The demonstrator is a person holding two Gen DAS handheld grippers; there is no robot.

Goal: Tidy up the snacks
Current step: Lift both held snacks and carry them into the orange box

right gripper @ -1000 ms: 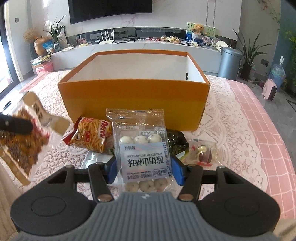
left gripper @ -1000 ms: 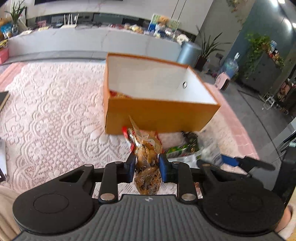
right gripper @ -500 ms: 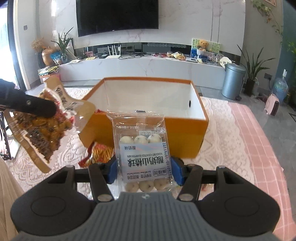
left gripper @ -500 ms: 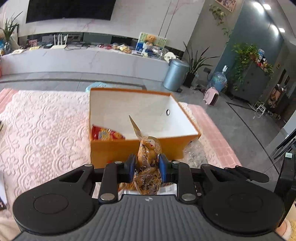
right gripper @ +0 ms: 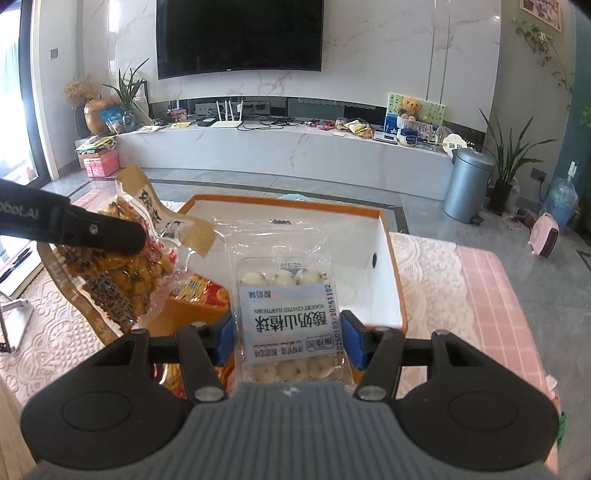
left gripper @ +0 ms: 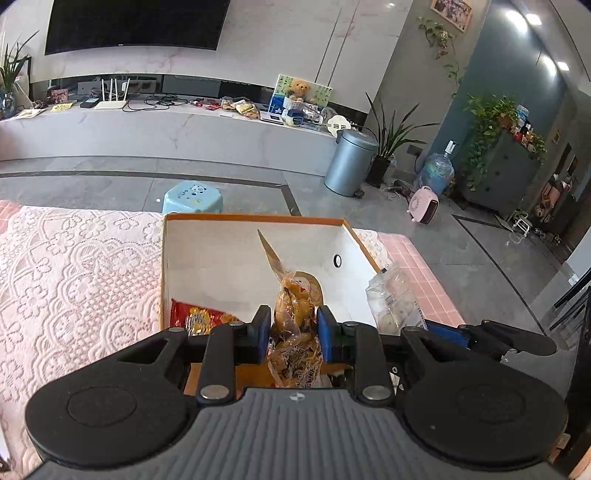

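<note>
- Two packets in the air, one per hand: my left gripper (left gripper: 290, 329) pinches a bag of golden-brown fried snacks (left gripper: 295, 325), my right gripper (right gripper: 288, 338) clamps the yogurt-coated hawthorn ball pack (right gripper: 286, 317).
- Both hang over the near wall of the orange box (right gripper: 399, 280), on the lace-covered counter (left gripper: 74, 266).
- Red chip bag (left gripper: 201, 316) already sits in the left corner.
- I'd clear the rim fully, lower into the bare white floor, then release, not from up high.

Marble wall (right gripper: 369, 44), dark television (right gripper: 240, 33), probably grey tiles (left gripper: 110, 184).
</note>
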